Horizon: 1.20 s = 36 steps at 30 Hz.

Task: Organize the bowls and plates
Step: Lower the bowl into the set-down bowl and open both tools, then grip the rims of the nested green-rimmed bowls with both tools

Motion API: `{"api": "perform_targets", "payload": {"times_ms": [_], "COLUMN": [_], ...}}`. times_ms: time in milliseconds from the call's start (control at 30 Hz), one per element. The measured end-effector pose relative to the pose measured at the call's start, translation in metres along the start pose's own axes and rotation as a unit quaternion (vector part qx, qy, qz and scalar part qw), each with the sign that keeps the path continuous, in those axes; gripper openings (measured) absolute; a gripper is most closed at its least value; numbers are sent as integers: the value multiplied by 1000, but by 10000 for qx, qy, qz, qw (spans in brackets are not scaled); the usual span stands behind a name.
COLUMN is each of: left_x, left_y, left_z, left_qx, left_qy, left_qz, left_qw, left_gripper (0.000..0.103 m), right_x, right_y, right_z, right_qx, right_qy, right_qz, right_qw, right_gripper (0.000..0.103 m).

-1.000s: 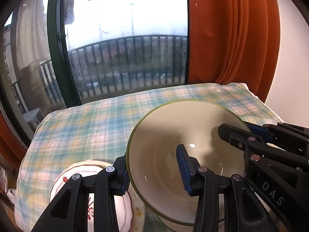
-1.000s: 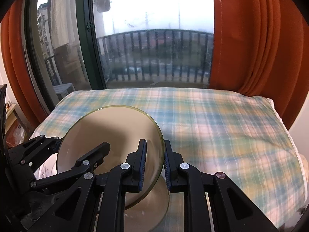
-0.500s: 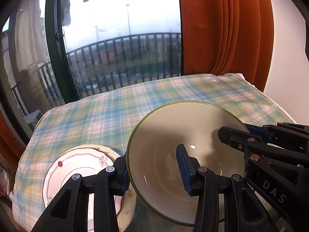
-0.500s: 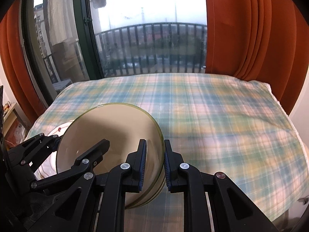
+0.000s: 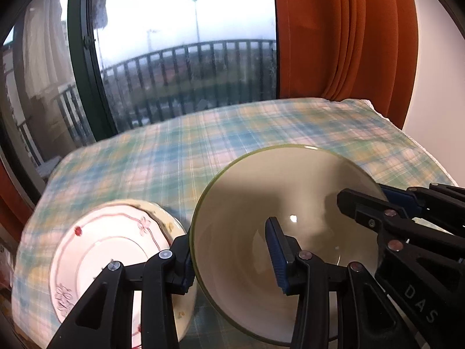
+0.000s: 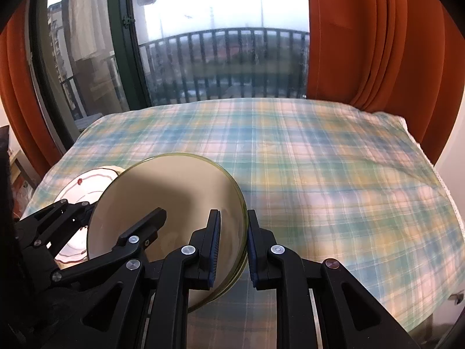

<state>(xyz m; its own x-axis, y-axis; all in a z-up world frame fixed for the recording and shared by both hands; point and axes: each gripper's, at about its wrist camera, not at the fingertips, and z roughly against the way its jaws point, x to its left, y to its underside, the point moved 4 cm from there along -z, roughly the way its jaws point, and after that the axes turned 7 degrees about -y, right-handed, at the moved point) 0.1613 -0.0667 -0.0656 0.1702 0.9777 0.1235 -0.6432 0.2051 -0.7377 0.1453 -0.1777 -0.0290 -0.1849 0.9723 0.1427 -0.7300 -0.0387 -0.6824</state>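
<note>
1. Bowl (image 5: pixel 279 218) pinched by both grippers on opposite rim sides, above checked cloth (image 5: pixel 261 133); two-sided grip likely for steadiness.
2. Left gripper (image 5: pixel 232 257) clamped on bowl wall, one finger inside, one outside.
3. Right gripper (image 6: pixel 232 241) clenched on far rim, jaws nearly together.
4. Bowl tilted, mouth toward left camera; probably headed for stacking.
5. Floral plate (image 5: pixel 110 250) on cloth just left of bowl, partly behind left gripper; touching or apart unclear.
6. Rest of cloth bare; orange curtain (image 5: pixel 343 35) and window (image 5: pixel 186 52) behind, out of the way.
</note>
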Motion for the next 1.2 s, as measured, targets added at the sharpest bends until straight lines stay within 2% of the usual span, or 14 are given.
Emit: {"api": "perform_targets", "payload": {"times_ms": [133,300,367,467,533,567,633,800,1000,1200], "left_x": [-2,0,1,2,5,7,11,14,17,13], "left_y": [3,5,6,7,7,7,7,7,12,15], "left_z": [-3,-7,-9,-8,-8,-8,-6,-8,-24,-30], "left_qx": [-4,38,16,-13,-17,-29,-86,-109,341,619], "left_qy": [0,119,143,221,256,277,322,482,973,1284], "left_qz": [3,145,176,168,242,279,325,416,775,779], "left_qw": [10000,9998,9997,9996,9994,9992,9989,9979,9917,9867], "left_gripper": [42,43,43,47,62,66,74,84,85,80], "right_x": [2,5,5,7,8,8,6,-3,-7,-8], "right_y": [1,1,1,2,3,3,3,3,5,7], "right_z": [-1,-4,-4,-5,-6,-6,-8,-11,-17,-17], "right_qx": [-90,-205,-218,-202,-173,-163,-128,-55,103,158], "right_qy": [104,308,253,120,76,46,21,71,-17,15], "right_qz": [101,201,153,125,141,89,-5,-268,-566,-707], "right_qw": [9999,9991,9993,9996,9997,9998,9999,9996,9983,9974], "right_gripper": [20,25,37,48,55,58,59,61,61,61]}}
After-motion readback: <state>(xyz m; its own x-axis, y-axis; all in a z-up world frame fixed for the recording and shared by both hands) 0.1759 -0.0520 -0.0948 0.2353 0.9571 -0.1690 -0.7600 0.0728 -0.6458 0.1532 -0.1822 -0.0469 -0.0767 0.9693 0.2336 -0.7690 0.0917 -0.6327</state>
